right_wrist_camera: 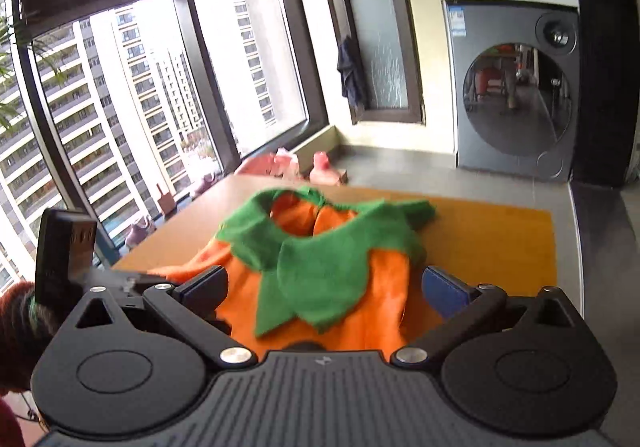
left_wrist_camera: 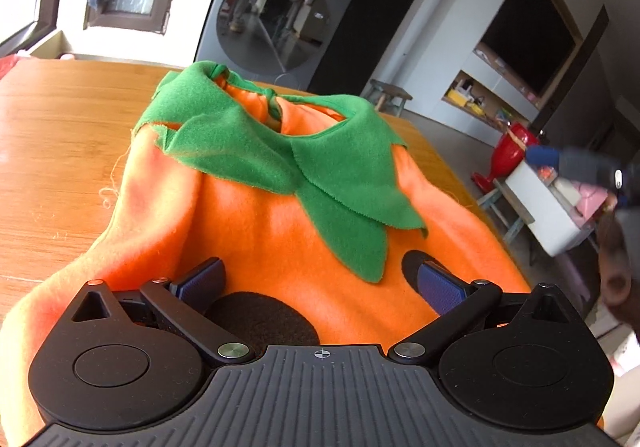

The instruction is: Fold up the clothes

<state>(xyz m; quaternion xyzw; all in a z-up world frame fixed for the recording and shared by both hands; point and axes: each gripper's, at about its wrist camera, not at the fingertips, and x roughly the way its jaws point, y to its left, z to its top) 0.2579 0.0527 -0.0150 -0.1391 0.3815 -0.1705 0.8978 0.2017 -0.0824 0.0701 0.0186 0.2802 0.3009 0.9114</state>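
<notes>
On the wooden desk [left_wrist_camera: 60, 135] your orange pumpkin costume [left_wrist_camera: 280, 231] lies spread, its green leaf collar [left_wrist_camera: 288, 151] toward twelve o'clock. Your left claw [left_wrist_camera: 320, 283] is released, fingers wide apart above the orange fleece, a black felt patch [left_wrist_camera: 260, 315] at six o'clock between them. Your right claw [right_wrist_camera: 324, 287] is likewise released, straddling the costume. Beyond the desk, at one o'clock, stands a grey washing machine [right_wrist_camera: 516, 95].
</notes>
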